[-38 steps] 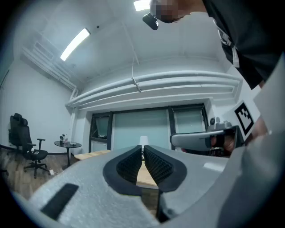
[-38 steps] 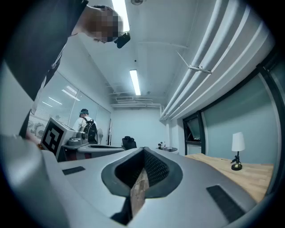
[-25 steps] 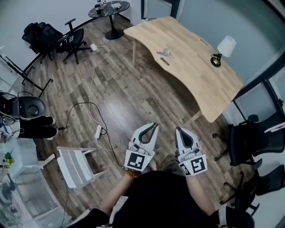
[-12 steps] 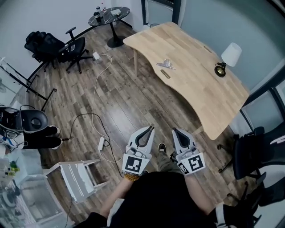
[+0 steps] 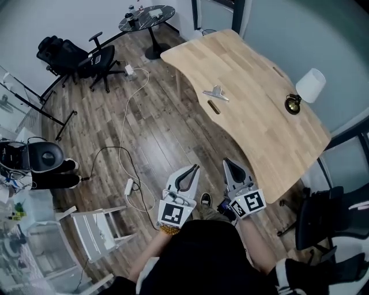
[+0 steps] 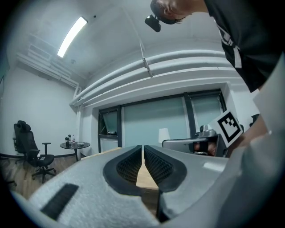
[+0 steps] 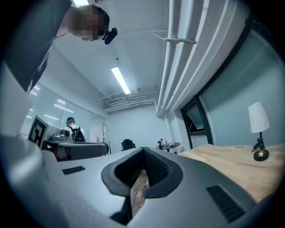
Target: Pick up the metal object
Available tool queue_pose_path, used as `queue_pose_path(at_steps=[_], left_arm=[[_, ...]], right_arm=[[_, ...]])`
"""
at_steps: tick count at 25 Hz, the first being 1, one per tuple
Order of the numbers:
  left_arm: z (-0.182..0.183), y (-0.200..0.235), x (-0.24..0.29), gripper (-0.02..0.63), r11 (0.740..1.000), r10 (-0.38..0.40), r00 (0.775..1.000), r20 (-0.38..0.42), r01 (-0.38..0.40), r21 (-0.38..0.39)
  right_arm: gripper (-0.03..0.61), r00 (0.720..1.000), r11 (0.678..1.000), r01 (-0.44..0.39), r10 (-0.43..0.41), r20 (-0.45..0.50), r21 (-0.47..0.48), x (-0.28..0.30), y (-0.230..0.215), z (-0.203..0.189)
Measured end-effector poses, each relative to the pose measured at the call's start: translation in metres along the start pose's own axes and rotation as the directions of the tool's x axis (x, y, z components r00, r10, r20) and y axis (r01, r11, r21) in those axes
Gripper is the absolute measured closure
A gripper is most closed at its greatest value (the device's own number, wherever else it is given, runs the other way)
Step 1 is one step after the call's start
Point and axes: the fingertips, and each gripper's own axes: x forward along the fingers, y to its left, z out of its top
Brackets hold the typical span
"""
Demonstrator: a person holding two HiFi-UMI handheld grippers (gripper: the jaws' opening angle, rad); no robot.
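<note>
The metal object (image 5: 216,92), a shiny silver clip, lies on the light wooden table (image 5: 259,132) toward its far end, with a small dark brown stick (image 5: 213,106) just in front of it. Both grippers are held low over the wood floor, close to my body and well short of the table. My left gripper (image 5: 196,166) (image 6: 142,148) has its tips together with nothing between them. My right gripper (image 5: 225,161) (image 7: 143,149) is likewise shut and empty. The clip does not show in either gripper view.
A white-shaded lamp (image 5: 307,89) stands at the table's right side. Cables (image 5: 124,115) and a power strip (image 5: 129,186) lie on the floor. A white chair (image 5: 98,230) is at my left, black office chairs (image 5: 95,57) and a round dark table (image 5: 149,12) far back, more black chairs (image 5: 323,213) at right.
The table has come nearer and fills more of the head view, and the clip sits closer. Both grippers stay shut, side by side in front of me.
</note>
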Motion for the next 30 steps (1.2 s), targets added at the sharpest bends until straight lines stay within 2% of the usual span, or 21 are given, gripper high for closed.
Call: queue_pose_path(at_steps=[5,11,19,23,26,30], left_arm=[[-0.005,0.016,0.026,0.581,1.000,0.024,0.999,-0.026,-0.024,-0.019],[-0.016,0.049,0.064,0.581,0.999,0.018,0.999,-0.031,-0.019,-0.035],[-0.009,0.101,0.130,0.581,0.995,-0.086,0.996,0.004,0.086,-0.042],[-0.006,0.137,0.157,0.581,0.990,-0.139,0.990,-0.001,0.139,-0.041],[-0.005,0.165,0.169,0.581,0.984,-0.175,0.985,0.008,0.175,-0.044],[-0.004,0.208,0.179,0.581,0.976,-0.212,0.977,0.010,0.213,-0.038]], right_arm=[[0.588,0.997,0.996,0.069,-0.067,-0.023,0.063,0.023,-0.047,-0.007],[0.586,0.995,0.994,0.097,-0.094,-0.044,0.049,0.057,-0.084,-0.013],[0.588,0.971,0.973,0.228,-0.226,-0.081,0.021,0.108,-0.140,-0.010],[0.586,0.958,0.963,0.268,-0.269,-0.105,-0.018,0.149,-0.166,-0.008],[0.586,0.945,0.953,0.295,-0.301,-0.131,-0.063,0.179,-0.179,-0.009],[0.588,0.926,0.935,0.350,-0.354,-0.134,-0.054,0.221,-0.194,-0.020]])
